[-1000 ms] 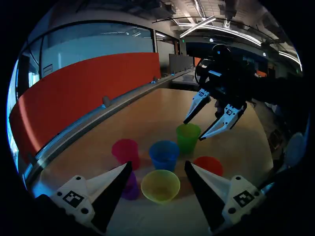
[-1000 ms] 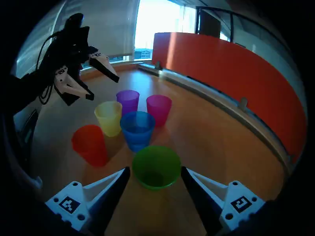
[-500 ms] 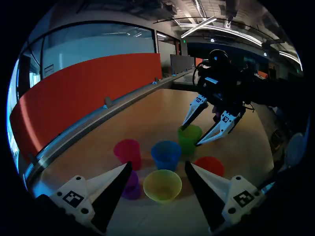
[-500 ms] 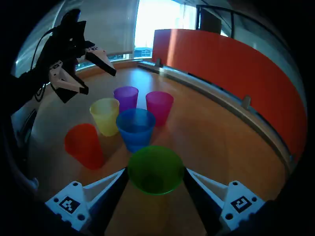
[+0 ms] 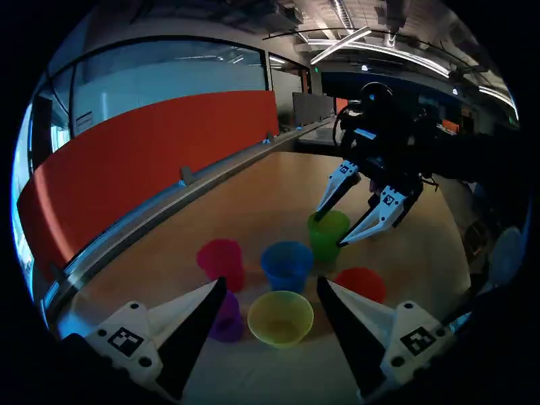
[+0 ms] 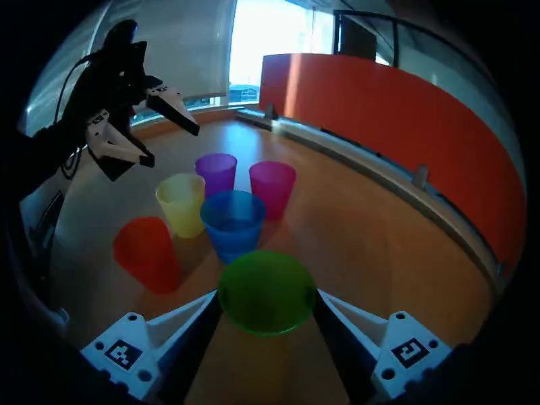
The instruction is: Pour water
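Several coloured plastic cups stand clustered on a wooden table (image 5: pixel 270 189). In the right gripper view the green cup (image 6: pixel 266 307) sits between my right gripper's (image 6: pixel 266 293) fingers, its rim touching both. Behind it stand the blue cup (image 6: pixel 233 223), pink cup (image 6: pixel 272 187), purple cup (image 6: pixel 216 172), yellow cup (image 6: pixel 180 202) and red cup (image 6: pixel 145 253). The left gripper view shows the right gripper (image 5: pixel 330 229) straddling the green cup (image 5: pixel 329 244). My left gripper (image 5: pixel 268 279) is open, with the yellow cup (image 5: pixel 280 324) just ahead of its fingers.
An orange partition (image 5: pixel 135 155) and a metal rail (image 5: pixel 135 216) run along one side of the table. The left gripper (image 6: pixel 173 147), held by an arm in a dark sleeve, hovers above the yellow cup. Bare tabletop (image 6: pixel 351 229) lies to the right of the cups.
My right gripper moved forward around the green cup and its fingers drew in against the rim. The left gripper barely moved.
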`<state>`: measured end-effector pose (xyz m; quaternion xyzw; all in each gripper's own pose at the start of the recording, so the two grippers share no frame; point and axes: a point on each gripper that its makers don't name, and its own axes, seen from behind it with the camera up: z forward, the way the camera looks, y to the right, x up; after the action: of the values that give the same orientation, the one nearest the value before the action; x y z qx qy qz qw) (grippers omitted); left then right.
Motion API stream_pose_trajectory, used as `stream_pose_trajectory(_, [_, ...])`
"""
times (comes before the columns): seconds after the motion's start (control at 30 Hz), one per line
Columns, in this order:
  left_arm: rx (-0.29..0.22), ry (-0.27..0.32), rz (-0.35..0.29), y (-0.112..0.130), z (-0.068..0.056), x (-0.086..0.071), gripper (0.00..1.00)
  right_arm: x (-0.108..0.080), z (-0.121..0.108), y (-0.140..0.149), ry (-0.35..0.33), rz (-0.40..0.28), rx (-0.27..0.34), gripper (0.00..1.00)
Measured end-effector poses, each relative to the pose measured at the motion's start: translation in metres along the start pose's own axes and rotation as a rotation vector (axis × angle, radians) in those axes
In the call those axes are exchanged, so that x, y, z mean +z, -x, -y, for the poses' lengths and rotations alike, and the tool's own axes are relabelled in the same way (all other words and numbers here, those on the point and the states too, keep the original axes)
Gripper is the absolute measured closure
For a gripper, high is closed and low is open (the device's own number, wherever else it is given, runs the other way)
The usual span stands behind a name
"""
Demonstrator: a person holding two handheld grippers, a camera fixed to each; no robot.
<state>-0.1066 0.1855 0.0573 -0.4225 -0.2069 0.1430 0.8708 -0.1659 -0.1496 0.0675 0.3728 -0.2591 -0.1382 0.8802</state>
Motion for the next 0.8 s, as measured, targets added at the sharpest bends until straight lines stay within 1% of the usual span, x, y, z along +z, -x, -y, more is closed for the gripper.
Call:
stream_pose_trajectory(0.17, [0.003, 0.001, -0.003, -0.002, 0.0, 0.0, 0.0, -0.012, 0.001, -0.012, 0.006, -0.035, -0.005, 0.07])
stream_pose_trajectory(0.3, [0.008, -0.001, -0.004, -0.005, -0.001, 0.001, 0.0, -0.023, 0.005, -0.026, 0.005, -0.076, -0.008, 0.07])
stream_pose_trajectory(0.53, [0.014, 0.004, -0.009, -0.01, -0.005, 0.002, 0.0, -0.042, 0.012, -0.05, 0.011, -0.17, -0.007, 0.06])
stream_pose_trajectory(0.8, [0.022, 0.007, -0.01, -0.014, -0.006, 0.005, 0.0, -0.058, 0.014, -0.069, 0.032, -0.264, 0.001, 0.06])
